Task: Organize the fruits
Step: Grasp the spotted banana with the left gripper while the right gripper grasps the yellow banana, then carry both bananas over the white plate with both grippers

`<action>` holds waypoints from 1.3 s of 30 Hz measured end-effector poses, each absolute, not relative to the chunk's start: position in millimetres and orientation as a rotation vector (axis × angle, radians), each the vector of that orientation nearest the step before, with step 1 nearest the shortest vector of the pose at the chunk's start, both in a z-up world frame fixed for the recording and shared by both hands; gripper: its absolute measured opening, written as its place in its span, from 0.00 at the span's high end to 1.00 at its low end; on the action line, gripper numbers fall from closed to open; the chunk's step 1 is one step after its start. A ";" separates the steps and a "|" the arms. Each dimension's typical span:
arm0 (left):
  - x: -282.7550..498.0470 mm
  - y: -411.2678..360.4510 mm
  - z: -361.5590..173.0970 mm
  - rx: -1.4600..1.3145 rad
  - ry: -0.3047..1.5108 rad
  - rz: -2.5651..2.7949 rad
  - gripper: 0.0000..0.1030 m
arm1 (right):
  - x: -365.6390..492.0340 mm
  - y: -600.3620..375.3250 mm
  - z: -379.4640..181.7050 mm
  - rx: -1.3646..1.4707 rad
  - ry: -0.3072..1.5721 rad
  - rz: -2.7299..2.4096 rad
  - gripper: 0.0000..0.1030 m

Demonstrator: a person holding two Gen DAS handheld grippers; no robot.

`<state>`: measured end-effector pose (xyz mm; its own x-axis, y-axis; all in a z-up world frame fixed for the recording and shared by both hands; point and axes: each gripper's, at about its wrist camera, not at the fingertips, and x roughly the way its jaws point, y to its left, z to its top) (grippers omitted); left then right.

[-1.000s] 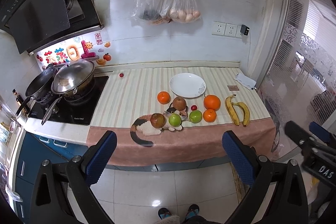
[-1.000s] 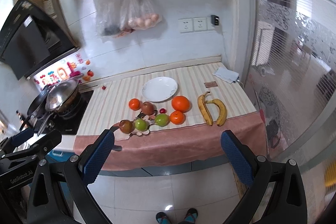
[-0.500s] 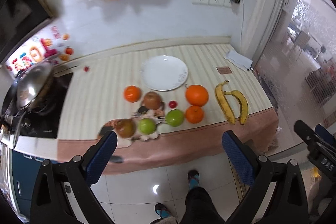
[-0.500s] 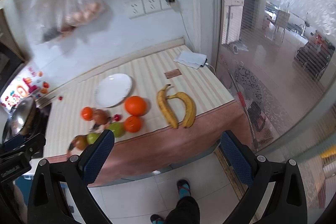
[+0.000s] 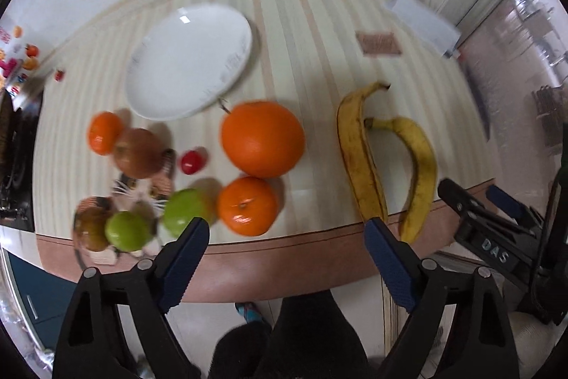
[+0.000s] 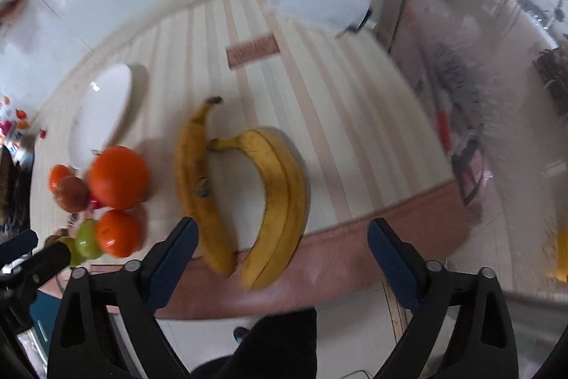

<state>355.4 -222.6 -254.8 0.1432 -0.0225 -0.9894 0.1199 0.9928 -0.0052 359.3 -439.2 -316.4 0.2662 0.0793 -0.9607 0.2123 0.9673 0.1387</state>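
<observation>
While both grippers' fingers (image 6: 387, 258) gape wide, bananas (image 6: 280, 201) lie just beyond; nothing held.

Both wrist views look forward and down past wide-spread fingers from just off the counter's front edge (image 5: 284, 254). The left view centres the large orange (image 5: 262, 138), the right the bananas (image 6: 241, 194); both show both.
</observation>
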 end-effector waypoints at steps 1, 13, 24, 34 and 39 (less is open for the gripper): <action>358.0 -226.5 -261.4 0.084 1.441 -0.101 0.13 | 367.0 -441.6 -327.8 0.261 1.322 -0.081 0.14; 399.7 -291.4 -314.7 0.165 1.555 -0.157 0.20 | 384.7 -465.8 -377.4 0.318 1.430 -0.019 0.61; 418.9 -334.0 -373.3 0.310 1.621 -0.127 0.34 | 369.0 -516.4 -387.2 0.419 1.476 -0.027 0.61; 399.4 -310.5 -369.3 0.266 1.641 -0.174 0.67 | 348.4 -501.3 -387.8 0.381 1.520 -0.030 0.61; 412.8 -318.2 -376.0 0.276 1.639 -0.170 0.64 | 344.4 -496.0 -388.9 0.365 1.513 -0.040 0.60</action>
<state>412.8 -318.2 -376.0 -0.0701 0.0772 -0.9945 0.2799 0.9585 0.0547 344.4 -496.0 -388.9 0.0677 0.1987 -0.9777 0.2502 0.9453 0.2094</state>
